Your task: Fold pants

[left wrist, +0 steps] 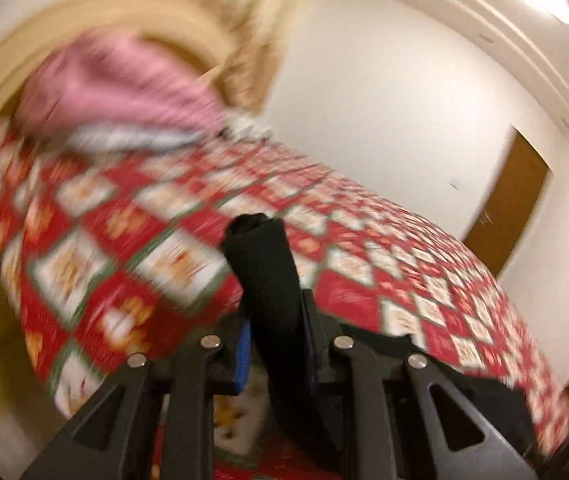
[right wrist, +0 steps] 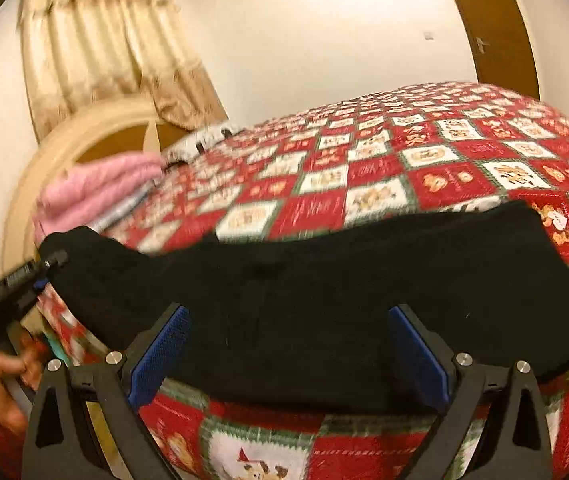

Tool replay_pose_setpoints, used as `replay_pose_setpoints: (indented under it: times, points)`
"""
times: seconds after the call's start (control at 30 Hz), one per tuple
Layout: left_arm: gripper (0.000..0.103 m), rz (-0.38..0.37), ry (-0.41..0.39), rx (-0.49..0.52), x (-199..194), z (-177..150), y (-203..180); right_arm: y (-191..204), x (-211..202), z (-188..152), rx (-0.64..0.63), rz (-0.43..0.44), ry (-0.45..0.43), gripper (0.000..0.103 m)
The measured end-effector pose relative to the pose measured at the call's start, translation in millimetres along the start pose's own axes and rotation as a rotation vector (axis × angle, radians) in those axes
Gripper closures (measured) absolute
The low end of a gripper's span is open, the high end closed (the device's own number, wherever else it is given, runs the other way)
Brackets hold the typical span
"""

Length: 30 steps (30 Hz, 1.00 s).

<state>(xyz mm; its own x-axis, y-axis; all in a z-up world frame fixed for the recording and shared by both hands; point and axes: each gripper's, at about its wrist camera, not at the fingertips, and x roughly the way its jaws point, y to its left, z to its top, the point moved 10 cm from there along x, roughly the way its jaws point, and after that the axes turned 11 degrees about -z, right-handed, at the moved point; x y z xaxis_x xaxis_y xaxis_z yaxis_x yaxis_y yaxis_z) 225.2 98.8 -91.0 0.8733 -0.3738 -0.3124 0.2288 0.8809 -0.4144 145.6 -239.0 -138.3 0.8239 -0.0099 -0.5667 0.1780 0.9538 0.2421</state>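
The black pants (right wrist: 344,280) lie stretched across the near edge of a bed covered by a red and white patchwork quilt (right wrist: 384,152). My left gripper (left wrist: 276,320) is shut on one end of the black pants (left wrist: 260,264), which stand up between its fingers. In the right wrist view the left gripper (right wrist: 44,270) holds the pants' left end, lifted off the quilt. My right gripper (right wrist: 288,344) is open, its blue pads (right wrist: 160,348) wide apart over the pants' middle.
A pink folded blanket (right wrist: 96,188) lies at the head of the bed by a curved cream headboard (right wrist: 44,168). Beige curtains (right wrist: 96,48) hang behind. A brown door (right wrist: 496,24) stands past the far side. The left wrist view is blurred.
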Motion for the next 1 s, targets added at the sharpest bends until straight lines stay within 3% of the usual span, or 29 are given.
replay_pose_setpoints:
  times: [0.07,0.13,0.17,0.2,0.37,0.43,0.47,0.57,0.77,0.87,0.93,1.0]
  points:
    - [0.081,-0.063,-0.013,0.089,-4.0,6.5,-34.1,-10.6,-0.5,10.6,0.057,0.016,0.014,0.006]
    - [0.081,-0.117,-0.020,0.131,-4.1,9.1,-59.8,-8.3,4.8,20.6,0.082,0.070,0.044,0.048]
    - [0.081,-0.140,-0.025,0.139,-4.4,10.0,-72.9,1.0,12.9,22.8,0.069,0.103,0.080,0.079]
    - [0.081,-0.158,-0.027,0.133,-5.5,9.4,-79.2,11.8,18.8,23.3,0.059,0.137,0.102,0.085]
    - [0.081,-0.194,-0.039,0.086,-9.8,12.2,-84.2,88.6,57.9,-4.4,-0.082,0.256,0.208,0.085]
    - [0.081,-0.185,-0.047,0.090,-14.8,17.8,-83.8,96.2,88.1,-32.9,-0.053,0.188,0.304,0.086]
    - [0.081,-0.186,-0.056,0.100,-17.2,21.1,-86.5,95.2,92.2,-35.0,-0.025,0.167,0.267,0.092]
    - [0.081,-0.206,-0.085,0.150,-29.2,28.1,-108.4,99.6,91.2,-35.3,-0.066,0.152,0.245,0.092]
    - [0.081,-0.347,-0.099,0.210,-33.7,31.8,-169.0,81.3,78.5,-25.1,0.125,0.307,0.309,0.089]
    - [0.081,-0.436,-0.093,0.255,-36.7,27.0,-208.5,39.4,44.5,9.4,0.269,0.354,0.195,0.089]
    - [0.081,-0.503,-0.080,0.283,-37.0,19.3,-236.4,6.3,26.5,26.4,0.312,0.345,0.141,0.080]
    - [0.081,-0.569,-0.051,0.310,-34.0,4.9,-265.3,-34.3,10.7,37.9,0.373,0.323,0.106,0.050]
